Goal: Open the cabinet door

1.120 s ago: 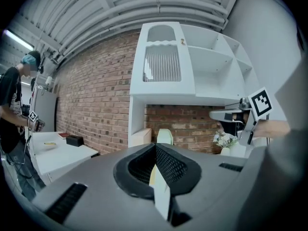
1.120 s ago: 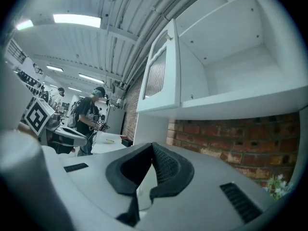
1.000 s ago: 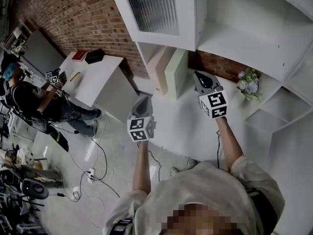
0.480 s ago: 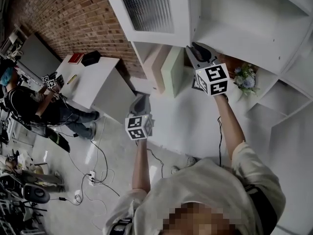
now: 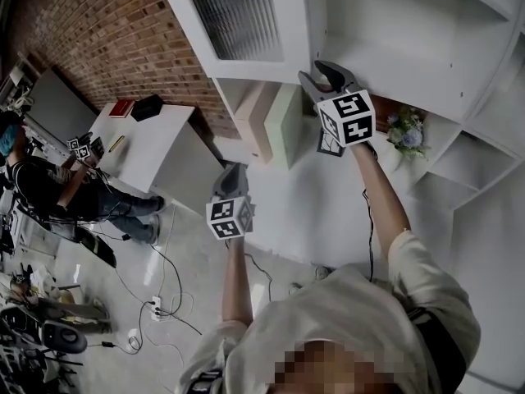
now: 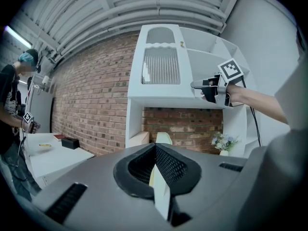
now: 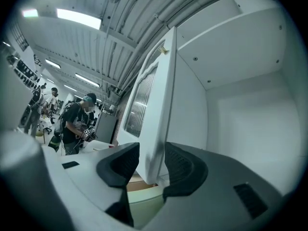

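Right gripper (image 5: 320, 75) held high at the door (image 5: 238, 15) edge, fingers opening astride it, apparently not yet pinching, placed to swing it; left gripper (image 5: 232, 176) hangs low, fingers closed, empty.

- Two grippers: left gripper (image 5: 232, 173), and right gripper (image 5: 321, 72), its jaws opening with the door's edge between them.
- One cabinet door (image 5: 254, 69).
- Two boards leaning in the lower niche: beige board (image 5: 253, 121), pale green board (image 5: 287, 125).
- One bunch of flowers (image 5: 408, 131), far right.
- One white table (image 5: 156, 150), left, bearing one red book (image 5: 121, 107), one black box (image 5: 148, 106) and one yellow pen (image 5: 116, 143).
- One person (image 5: 49, 187) beside the table, far left.
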`<state>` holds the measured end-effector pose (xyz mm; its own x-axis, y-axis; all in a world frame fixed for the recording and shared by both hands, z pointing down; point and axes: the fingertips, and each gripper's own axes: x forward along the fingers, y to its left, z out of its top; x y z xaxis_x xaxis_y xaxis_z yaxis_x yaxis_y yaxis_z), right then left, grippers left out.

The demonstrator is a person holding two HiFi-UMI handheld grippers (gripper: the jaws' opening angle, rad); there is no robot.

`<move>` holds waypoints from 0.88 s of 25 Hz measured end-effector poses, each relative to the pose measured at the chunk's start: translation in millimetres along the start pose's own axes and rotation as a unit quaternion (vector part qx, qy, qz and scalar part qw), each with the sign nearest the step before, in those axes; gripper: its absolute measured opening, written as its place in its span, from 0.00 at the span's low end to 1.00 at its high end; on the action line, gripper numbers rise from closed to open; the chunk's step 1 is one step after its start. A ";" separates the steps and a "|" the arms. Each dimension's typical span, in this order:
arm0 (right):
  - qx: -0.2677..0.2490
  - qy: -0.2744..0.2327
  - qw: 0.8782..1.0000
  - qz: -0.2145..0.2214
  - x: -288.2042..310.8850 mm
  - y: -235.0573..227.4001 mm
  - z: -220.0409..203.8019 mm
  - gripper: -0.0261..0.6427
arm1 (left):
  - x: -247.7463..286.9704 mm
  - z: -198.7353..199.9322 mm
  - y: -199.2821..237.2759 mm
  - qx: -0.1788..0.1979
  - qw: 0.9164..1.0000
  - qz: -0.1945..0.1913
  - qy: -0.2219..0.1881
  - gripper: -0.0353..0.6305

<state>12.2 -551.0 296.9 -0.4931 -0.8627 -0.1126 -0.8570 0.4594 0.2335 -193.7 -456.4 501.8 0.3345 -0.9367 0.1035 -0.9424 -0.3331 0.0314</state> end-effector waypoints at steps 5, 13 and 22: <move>0.011 0.003 1.000 0.008 4.9 -3.1 0.5 0.29 | 2.0 3.2 7.4 0.000 1.000 0.002 -0.003 0.09; 0.045 0.004 0.998 0.036 2.7 -5.0 0.0 0.26 | 11.6 0.9 2.4 -0.002 1.000 -0.008 -0.005 0.09; 0.049 -0.005 0.996 0.072 5.0 1.9 4.4 0.22 | 19.4 -4.2 0.7 -0.002 1.000 -0.011 0.001 0.09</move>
<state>7.4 -553.5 292.5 -0.6136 -0.7840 -0.0937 -0.7870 0.5976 0.1536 -187.9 -474.3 508.0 0.3551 -0.9289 0.1048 -0.9348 -0.3531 0.0373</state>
